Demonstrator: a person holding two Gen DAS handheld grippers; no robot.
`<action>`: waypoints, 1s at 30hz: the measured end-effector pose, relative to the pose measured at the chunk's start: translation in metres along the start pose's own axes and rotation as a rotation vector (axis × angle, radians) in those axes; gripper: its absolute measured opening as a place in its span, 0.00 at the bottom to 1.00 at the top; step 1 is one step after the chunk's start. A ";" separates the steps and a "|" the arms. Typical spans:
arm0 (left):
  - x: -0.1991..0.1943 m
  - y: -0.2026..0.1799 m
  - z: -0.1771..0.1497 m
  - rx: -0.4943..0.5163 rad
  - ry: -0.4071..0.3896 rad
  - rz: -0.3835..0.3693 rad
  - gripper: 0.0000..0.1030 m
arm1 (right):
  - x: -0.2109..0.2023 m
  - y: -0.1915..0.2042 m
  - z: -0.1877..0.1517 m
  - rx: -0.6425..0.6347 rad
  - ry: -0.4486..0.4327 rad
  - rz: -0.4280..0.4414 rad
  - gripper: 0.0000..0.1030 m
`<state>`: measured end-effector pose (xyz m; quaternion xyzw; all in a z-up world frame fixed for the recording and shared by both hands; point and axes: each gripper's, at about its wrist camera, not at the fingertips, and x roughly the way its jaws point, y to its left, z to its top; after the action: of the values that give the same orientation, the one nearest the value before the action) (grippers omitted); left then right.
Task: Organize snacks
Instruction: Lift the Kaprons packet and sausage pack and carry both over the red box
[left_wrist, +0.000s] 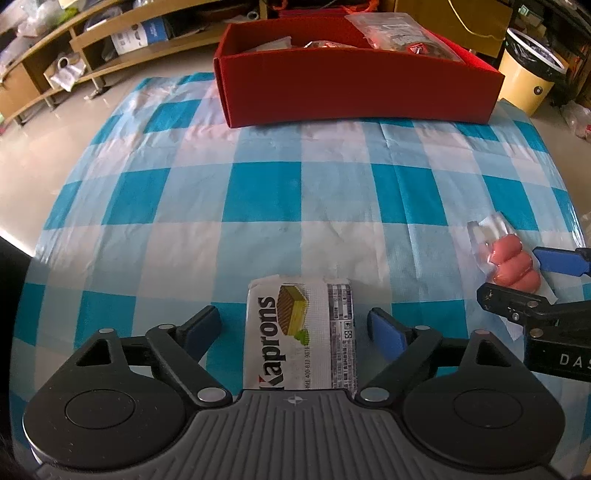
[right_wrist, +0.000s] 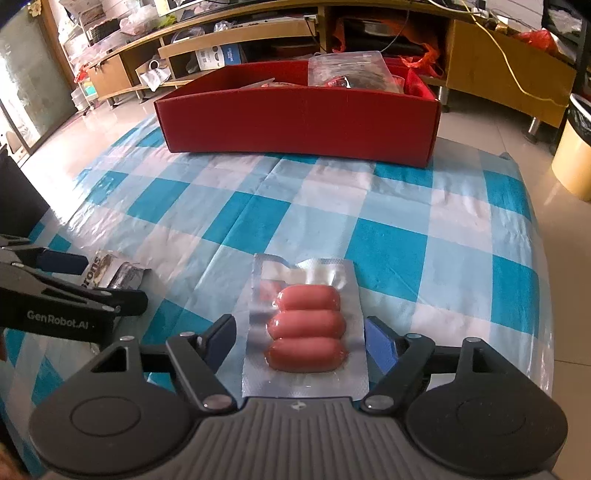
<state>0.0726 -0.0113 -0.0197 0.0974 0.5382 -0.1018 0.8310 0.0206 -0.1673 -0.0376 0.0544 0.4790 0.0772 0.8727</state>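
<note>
Two open grippers straddle snacks on a checked tablecloth: the left gripper stands with a gap on each side of a wafer packet, the right gripper with its blue pads just beside a sealed sausage pack, neither squeezing. A good pickup looks to need each pair centred and closed across the narrow width. Beyond, well apart, waits a red box already holding packets; nothing lies between. A bin stands on the floor past the table.
</note>
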 end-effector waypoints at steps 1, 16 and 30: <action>-0.001 -0.001 0.000 0.004 -0.001 -0.006 0.84 | 0.000 0.000 0.000 0.000 0.001 0.000 0.73; -0.025 -0.014 0.008 0.019 -0.042 -0.077 0.63 | -0.018 -0.008 0.012 0.058 -0.062 0.032 0.64; -0.039 -0.008 0.064 -0.029 -0.157 -0.078 0.63 | -0.025 -0.020 0.062 0.095 -0.181 0.058 0.64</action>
<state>0.1110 -0.0340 0.0411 0.0561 0.4763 -0.1336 0.8673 0.0613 -0.1927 0.0127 0.1163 0.3998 0.0743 0.9062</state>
